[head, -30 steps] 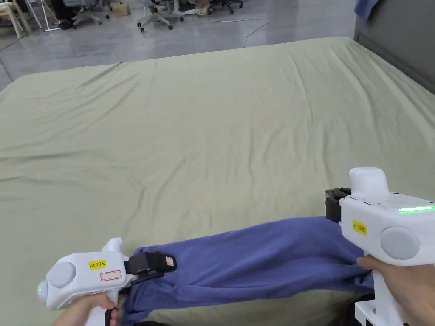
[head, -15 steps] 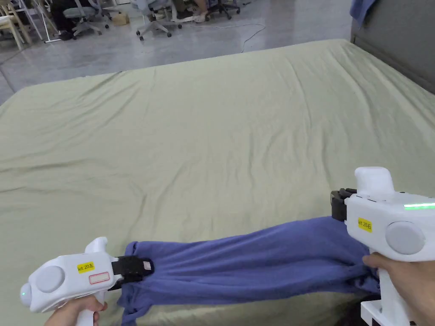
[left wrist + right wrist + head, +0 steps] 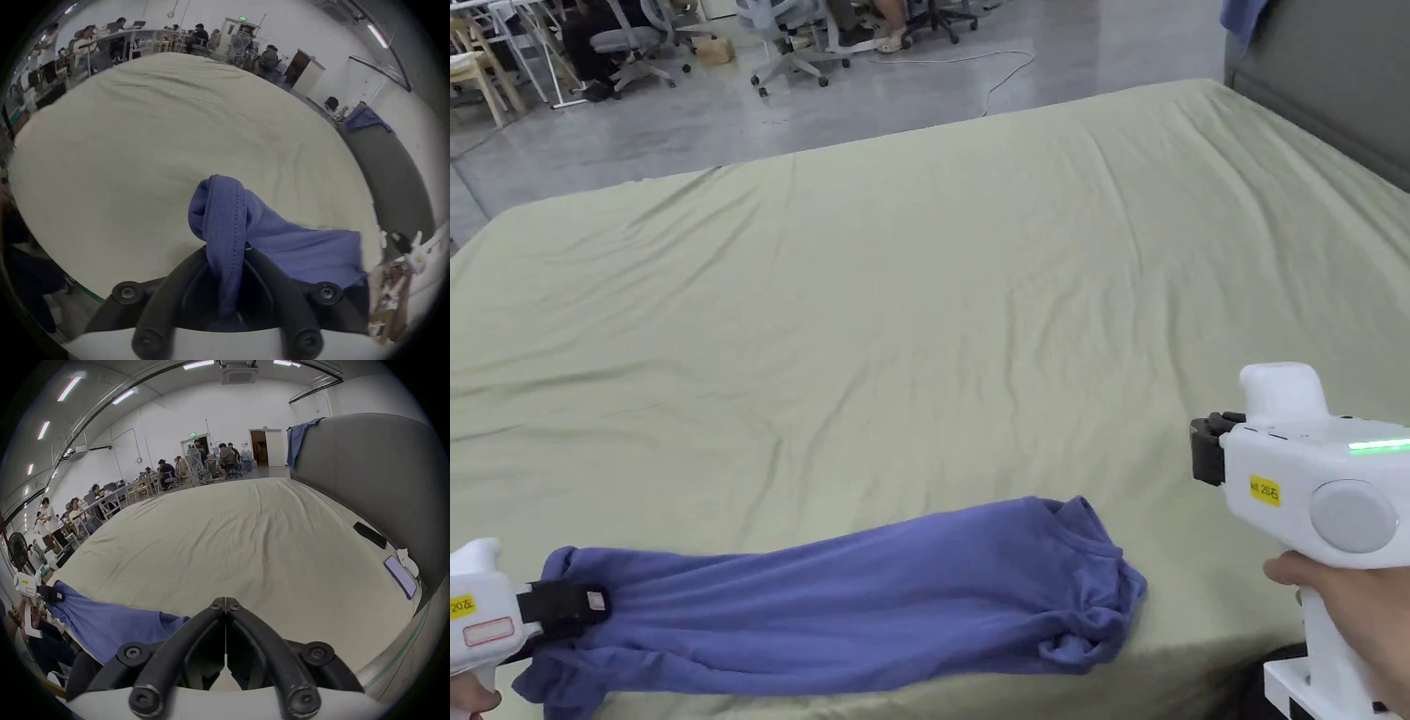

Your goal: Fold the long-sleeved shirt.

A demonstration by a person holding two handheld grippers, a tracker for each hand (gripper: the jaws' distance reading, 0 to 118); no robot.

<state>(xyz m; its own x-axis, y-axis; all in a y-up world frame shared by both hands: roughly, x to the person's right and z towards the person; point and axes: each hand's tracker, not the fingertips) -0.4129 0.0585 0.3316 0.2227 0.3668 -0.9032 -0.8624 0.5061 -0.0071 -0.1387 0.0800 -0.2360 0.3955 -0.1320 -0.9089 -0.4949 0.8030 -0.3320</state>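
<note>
Your left hand-held gripper (image 3: 567, 605) sits at the bed's (image 3: 937, 309) near-left corner, its jaws clamped on a bunched hem of the shirt (image 3: 853, 619); in the left gripper view the blue fabric (image 3: 231, 233) runs down between the two jaws. The shirt lies stretched along the near edge of the bed, a long rumpled band, its right end crumpled in a small heap and lying free. Your right hand-held gripper (image 3: 1205, 450) is over the near-right part of the bed, apart from the shirt, and the right gripper view shows its jaws (image 3: 225, 603) pressed together on nothing. A phone (image 3: 400, 578) lies by the bed's right edge.
</note>
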